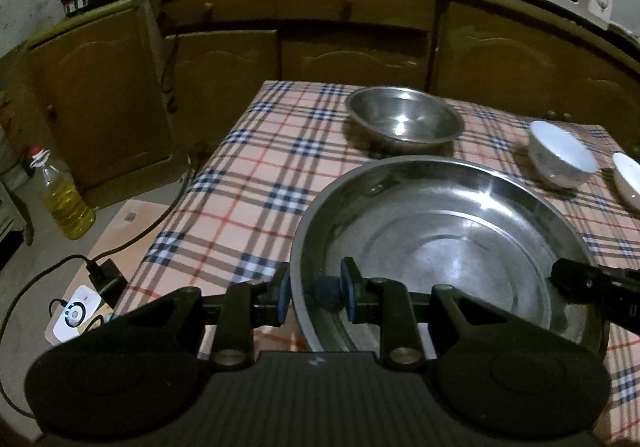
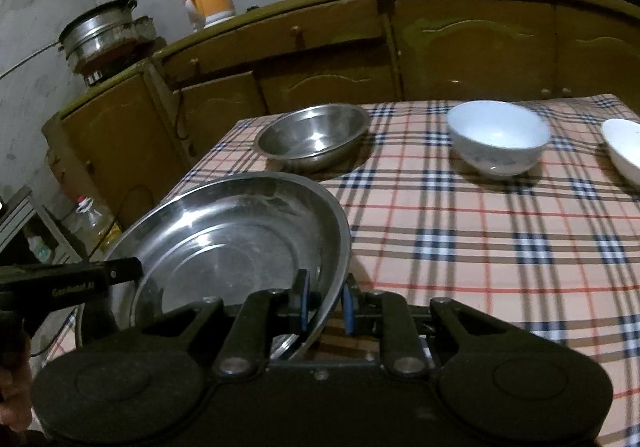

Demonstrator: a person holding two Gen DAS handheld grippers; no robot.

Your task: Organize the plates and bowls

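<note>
While over the checked table [image 2: 500,247], L gripper [image 1: 314,293] & R gripper [image 2: 326,303] both clamp steel plate [image 1: 440,231] rim

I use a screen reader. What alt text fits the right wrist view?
The right gripper clamps the rim of a large steel basin above a plaid tablecloth, with a smaller steel bowl and white bowl beyond.

Large shallow steel plate [image 1: 448,243], shiny, tilted, raised above table, rim clamped on opposite sides. Smaller steel bowl [image 1: 404,119] upright on checked tablecloth, just behind plate. White ceramic bowl [image 2: 498,137] upright, to right of steel bowl. Second white dish [image 2: 624,149] at far right, partly cut off.
</note>
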